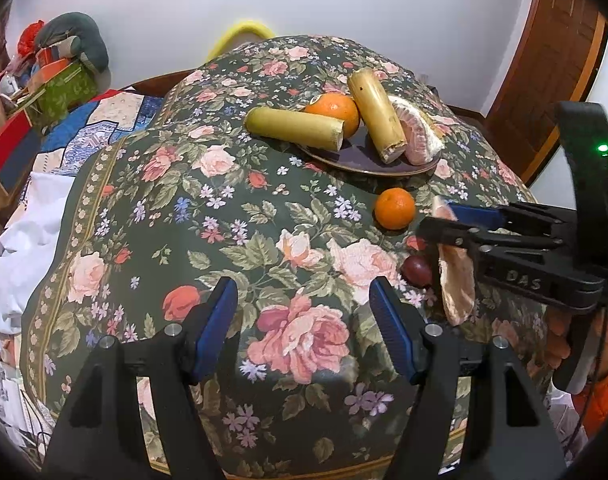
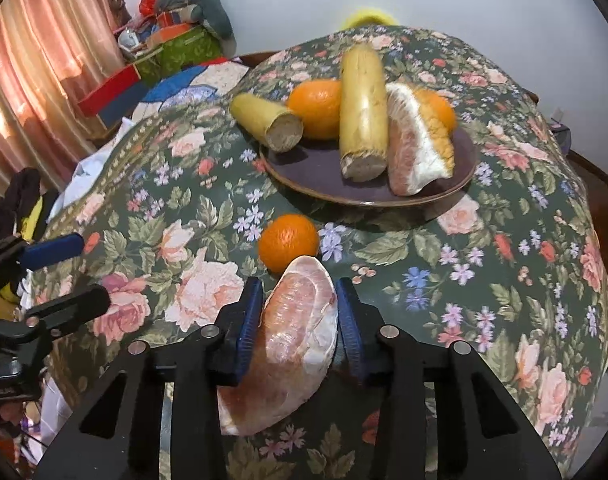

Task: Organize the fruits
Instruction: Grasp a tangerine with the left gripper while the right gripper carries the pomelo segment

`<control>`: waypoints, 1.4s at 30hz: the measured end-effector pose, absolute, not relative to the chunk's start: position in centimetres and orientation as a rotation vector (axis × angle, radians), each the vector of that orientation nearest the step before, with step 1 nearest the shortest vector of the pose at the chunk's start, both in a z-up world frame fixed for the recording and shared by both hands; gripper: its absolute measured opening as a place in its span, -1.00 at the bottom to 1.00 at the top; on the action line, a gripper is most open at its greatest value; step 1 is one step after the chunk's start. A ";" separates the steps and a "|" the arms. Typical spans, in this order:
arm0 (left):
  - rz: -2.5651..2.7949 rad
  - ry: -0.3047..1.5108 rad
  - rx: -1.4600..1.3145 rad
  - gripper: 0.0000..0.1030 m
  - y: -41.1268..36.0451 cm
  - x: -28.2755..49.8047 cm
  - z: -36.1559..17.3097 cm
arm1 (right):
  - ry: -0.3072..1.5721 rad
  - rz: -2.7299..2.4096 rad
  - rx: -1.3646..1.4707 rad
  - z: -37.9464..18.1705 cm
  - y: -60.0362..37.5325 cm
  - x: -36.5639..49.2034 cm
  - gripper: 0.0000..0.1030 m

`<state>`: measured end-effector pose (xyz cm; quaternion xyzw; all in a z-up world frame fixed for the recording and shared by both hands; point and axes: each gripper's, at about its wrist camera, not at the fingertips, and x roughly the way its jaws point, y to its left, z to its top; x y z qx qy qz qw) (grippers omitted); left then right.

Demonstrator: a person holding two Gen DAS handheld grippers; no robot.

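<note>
My right gripper (image 2: 300, 320) is shut on a peeled pomelo segment (image 2: 296, 340) and holds it above the floral tablecloth; it also shows in the left wrist view (image 1: 440, 220) with the segment (image 1: 458, 288). My left gripper (image 1: 304, 328) is open and empty over the cloth. A dark plate (image 2: 316, 176) holds two sugarcane pieces (image 2: 362, 108), oranges (image 2: 316, 102) and a pomelo wedge (image 2: 416, 144). A small orange (image 2: 288, 242) lies on the cloth in front of the plate. A dark red fruit (image 1: 416, 270) lies next to the held segment.
The table (image 1: 184, 216) has a rounded edge under the floral cloth. Boxes and bedding (image 1: 56, 92) are piled to the left, with a pink curtain (image 2: 32, 80) behind. A wooden door (image 1: 544, 60) stands at the right.
</note>
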<state>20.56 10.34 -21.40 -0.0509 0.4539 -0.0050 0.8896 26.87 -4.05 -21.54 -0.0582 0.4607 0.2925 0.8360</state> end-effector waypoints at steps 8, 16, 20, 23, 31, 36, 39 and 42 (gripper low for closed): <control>-0.040 0.932 -0.097 0.32 8.6 22.0 -20.8 | 0.877 0.580 -0.101 -18.4 -6.7 27.0 -0.37; -0.076 0.935 -0.083 0.32 6.5 24.3 -20.9 | 0.803 0.541 -0.075 -16.2 -9.9 27.5 -0.38; -0.093 0.942 -0.073 0.32 5.4 25.7 -21.5 | 0.773 0.508 -0.083 -15.4 -11.7 27.8 -0.38; -0.107 0.952 -0.072 0.32 4.6 26.7 -22.1 | 0.762 0.481 -0.094 -15.3 -12.8 28.3 -0.38; -0.133 0.991 -0.065 0.17 3.3 29.3 -24.3 | 0.790 0.452 -0.078 -17.0 -14.7 30.0 -0.38; -0.133 1.014 -0.065 -0.09 3.1 30.4 -25.5 | 0.800 0.455 -0.067 -17.7 -15.0 30.5 -0.38; -0.144 1.008 -0.089 -0.31 3.3 30.6 -25.7 | 0.801 0.461 -0.058 -17.8 -15.1 30.9 -0.38; -0.154 0.995 -0.112 -0.31 3.8 30.5 -25.2 | 0.796 0.467 -0.055 -17.6 -15.0 31.2 -0.39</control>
